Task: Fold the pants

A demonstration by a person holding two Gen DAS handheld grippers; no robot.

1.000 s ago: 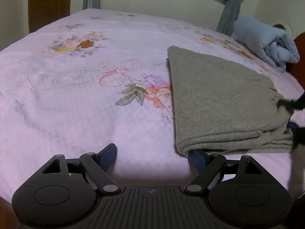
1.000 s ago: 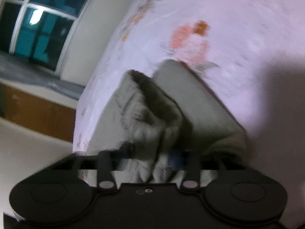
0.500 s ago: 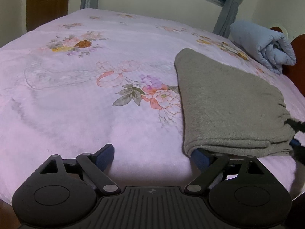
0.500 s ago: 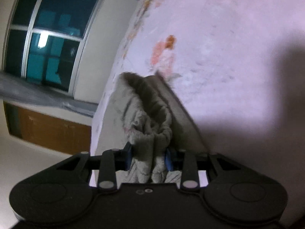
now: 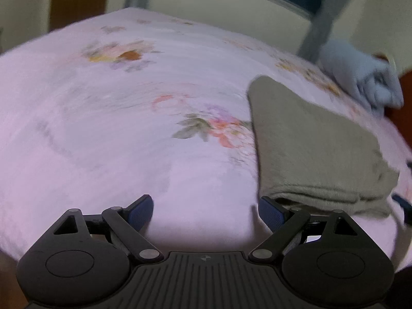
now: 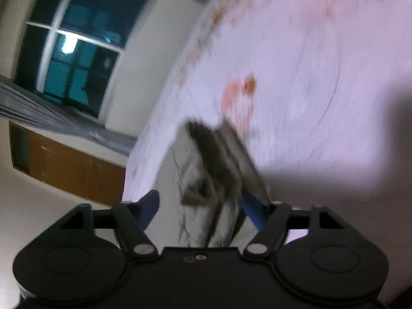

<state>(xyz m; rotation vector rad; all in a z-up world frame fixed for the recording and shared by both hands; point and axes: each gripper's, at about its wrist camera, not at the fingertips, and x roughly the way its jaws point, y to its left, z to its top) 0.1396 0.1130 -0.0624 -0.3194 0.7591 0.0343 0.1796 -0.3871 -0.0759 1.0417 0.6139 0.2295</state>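
Observation:
The grey pants [image 5: 309,141] lie folded in a flat stack at the right of the pink floral bed [image 5: 116,141]. My left gripper [image 5: 206,212] is open and low over the sheet. Its right fingertip [image 5: 271,212] sits at the near-left corner of the stack, and nothing is between the jaws. In the blurred right wrist view, the right gripper [image 6: 202,208] has its jaws opening. The gathered waistband end of the pants [image 6: 219,159] is between them, lying against the right pad [image 6: 253,211] and well apart from the left pad [image 6: 150,206].
A rolled light-blue blanket [image 5: 360,82] lies at the far right of the bed. A dark window [image 6: 74,59] and a brown cabinet [image 6: 64,164] stand beyond the bed's edge. A grey curtain [image 5: 322,18] hangs behind.
The right gripper's jaws were clamped on the waistband and have now spread apart. The left gripper stayed open and shifted slightly along the bed; its view is now blurred.

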